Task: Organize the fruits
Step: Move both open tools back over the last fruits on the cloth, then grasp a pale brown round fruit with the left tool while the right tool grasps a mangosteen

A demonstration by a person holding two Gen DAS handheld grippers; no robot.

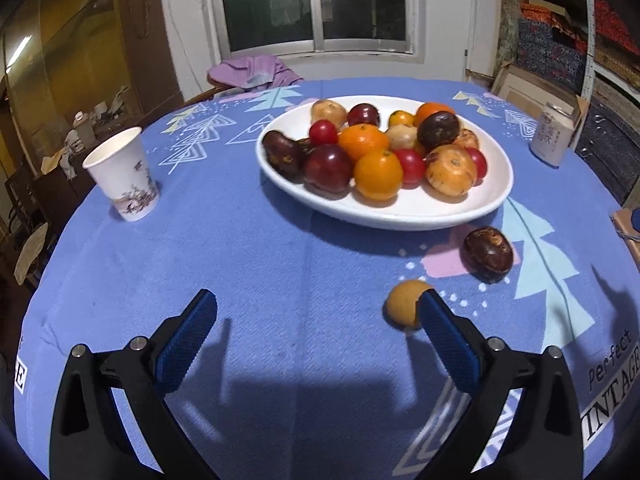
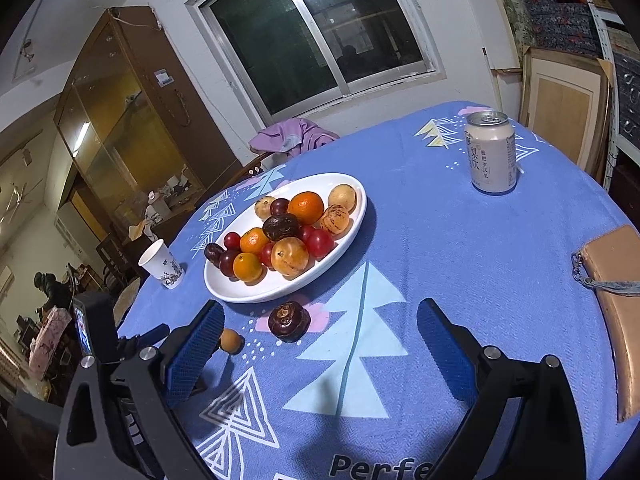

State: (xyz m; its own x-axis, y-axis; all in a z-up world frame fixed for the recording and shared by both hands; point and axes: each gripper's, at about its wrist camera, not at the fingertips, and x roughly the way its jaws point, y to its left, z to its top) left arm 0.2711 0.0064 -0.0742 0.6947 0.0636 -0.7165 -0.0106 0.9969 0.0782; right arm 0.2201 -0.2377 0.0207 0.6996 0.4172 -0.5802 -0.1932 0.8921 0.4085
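Fruits (image 1: 378, 174) crowd the plate (image 1: 440, 208); both tongs (image 1: 316, 334) (image 2: 320, 342) gape empty, apparently over bare cloth.

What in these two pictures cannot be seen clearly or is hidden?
- Small yellow fruit: in both wrist views partly covered by a finger of the tongs.
- Fruits at the back of the plate: hidden behind the front ones, so the count is uncertain.
- Can text: too small to read; in the left view partly cut by the fisheye edge.
- Tan pouch: cut off by the right view's edge.
- Tablecloth lettering: cut off at the bottom.
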